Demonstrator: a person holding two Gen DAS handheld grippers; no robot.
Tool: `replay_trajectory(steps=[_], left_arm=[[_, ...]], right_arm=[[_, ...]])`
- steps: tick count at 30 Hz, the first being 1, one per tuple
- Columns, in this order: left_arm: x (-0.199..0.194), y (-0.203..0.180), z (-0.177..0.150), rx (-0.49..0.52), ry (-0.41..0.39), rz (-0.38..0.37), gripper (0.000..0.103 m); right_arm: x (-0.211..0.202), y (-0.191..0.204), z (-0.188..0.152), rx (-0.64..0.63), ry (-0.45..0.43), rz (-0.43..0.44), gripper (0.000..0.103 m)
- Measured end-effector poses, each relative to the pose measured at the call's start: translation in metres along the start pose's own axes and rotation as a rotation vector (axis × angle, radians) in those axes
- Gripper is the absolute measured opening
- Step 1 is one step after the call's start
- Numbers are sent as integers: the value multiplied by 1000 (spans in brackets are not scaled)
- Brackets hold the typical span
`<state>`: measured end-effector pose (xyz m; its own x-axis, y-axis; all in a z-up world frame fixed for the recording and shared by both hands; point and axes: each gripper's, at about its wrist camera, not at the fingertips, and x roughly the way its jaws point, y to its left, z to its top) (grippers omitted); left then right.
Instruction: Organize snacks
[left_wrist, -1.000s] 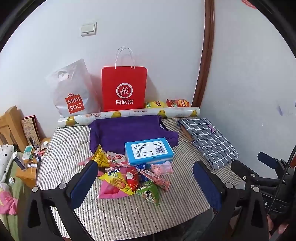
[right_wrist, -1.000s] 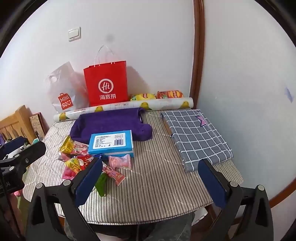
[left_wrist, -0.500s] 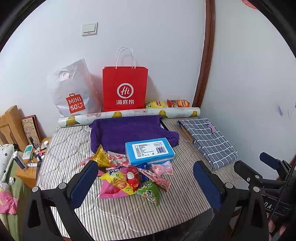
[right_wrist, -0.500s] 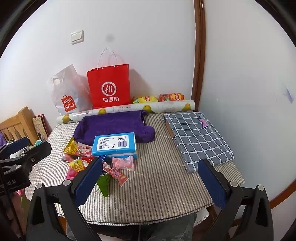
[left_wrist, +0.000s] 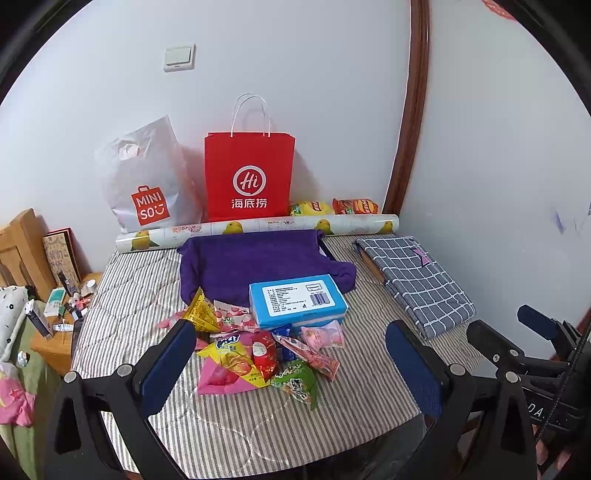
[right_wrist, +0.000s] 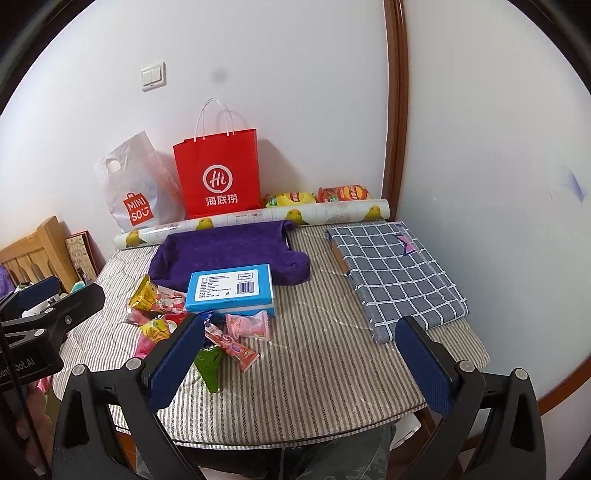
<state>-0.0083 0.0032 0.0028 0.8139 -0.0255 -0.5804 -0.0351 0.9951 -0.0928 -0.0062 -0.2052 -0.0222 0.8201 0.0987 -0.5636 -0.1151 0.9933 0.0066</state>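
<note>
Evidently nothing is sorted yet: the snack packets (left_wrist: 258, 354) lie heaped on the striped surface (left_wrist: 240, 435) beside the blue box (left_wrist: 297, 301). Both the left hand-held gripper (left_wrist: 291, 363) and right hand-held gripper (right_wrist: 301, 356) hover spread wide, empty.

Soft, even light is filling both views, leaving the white wall (left_wrist: 332, 92) bright without glare. The red paper bag (left_wrist: 249, 177) is casting a faint shadow on the wall to its right. Fisheye distortion is bending the brown door trim (right_wrist: 395, 110) and curving the table (right_wrist: 332, 369) edge, while black vignetting is closing in at every corner. A small dark smudge (right_wrist: 218, 76) is showing on the wall in the right wrist view. Focus is staying crisp across the centre.
</note>
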Motion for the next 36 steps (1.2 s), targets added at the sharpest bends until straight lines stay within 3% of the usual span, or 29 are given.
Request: replay_trajectory(steps=[36], left_arm=[[1, -1, -1, 0, -4, -2, 103]], right_arm=[[-5, 6, -4, -10, -16, 7, 102]])
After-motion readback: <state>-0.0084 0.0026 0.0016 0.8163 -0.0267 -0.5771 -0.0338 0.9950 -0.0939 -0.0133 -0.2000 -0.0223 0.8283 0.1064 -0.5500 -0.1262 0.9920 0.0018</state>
